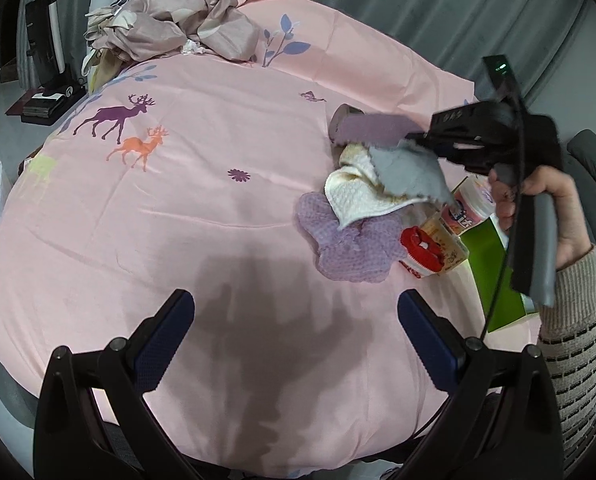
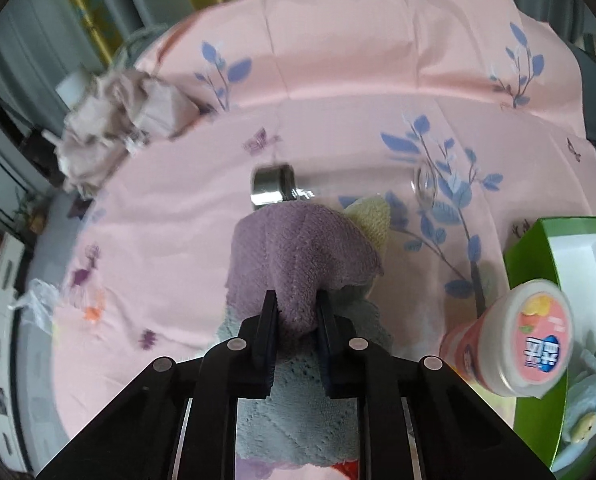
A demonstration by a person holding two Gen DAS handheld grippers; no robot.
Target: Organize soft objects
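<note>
Pink bedsheet (image 1: 202, 216) printed with deer and blue leaves covers the whole work surface in the left wrist view; grey curtains hang behind it and a crumpled beige cloth heap (image 1: 170, 24) sits at the far edge. The left gripper (image 1: 294, 344) hovers over bare sheet, its jaws wide apart with nothing between them. To the right, the right gripper (image 1: 409, 136), held by a hand (image 1: 537, 208), reaches into a pile of cloths beside a green box (image 1: 493, 276).

From the right wrist view the same sheet spreads under a clear bottle (image 2: 337, 184) lying on its side, steel cap to the left. The right gripper (image 2: 298, 308) has its jaws pinched on a fold of the purple towel (image 2: 298, 256), whose long axis runs away from the camera toward the bottle, over a grey towel (image 2: 298, 412).
</note>
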